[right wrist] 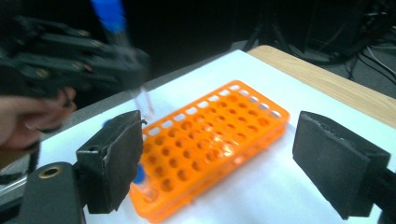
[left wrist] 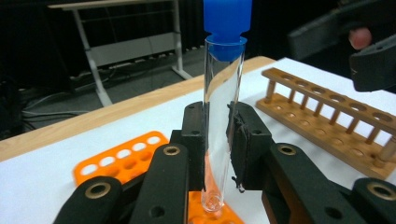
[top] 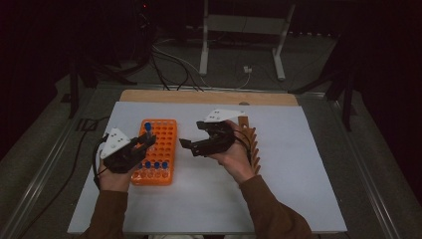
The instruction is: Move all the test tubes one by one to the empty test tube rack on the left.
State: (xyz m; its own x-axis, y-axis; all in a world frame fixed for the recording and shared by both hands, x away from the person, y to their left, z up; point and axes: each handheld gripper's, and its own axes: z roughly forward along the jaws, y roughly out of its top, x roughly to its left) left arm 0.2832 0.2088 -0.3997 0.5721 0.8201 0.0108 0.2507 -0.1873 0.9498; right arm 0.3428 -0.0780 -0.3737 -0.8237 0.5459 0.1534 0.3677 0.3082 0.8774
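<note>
Gripping clear blue-capped glass tube (left wrist: 222, 116): left tool (left wrist: 218, 135), seemingly over orange rack (top: 157, 152).

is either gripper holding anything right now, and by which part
The left gripper holds a blue-capped test tube by the lower half of its glass body, upright over the orange rack. The right gripper is open and holds nothing.

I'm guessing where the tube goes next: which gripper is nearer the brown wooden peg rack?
Right. The right gripper hovers just beside the brown wooden peg rack, jaws open. The left gripper is farther off over the orange plastic tube rack, clamping a blue-capped glass test tube.
</note>
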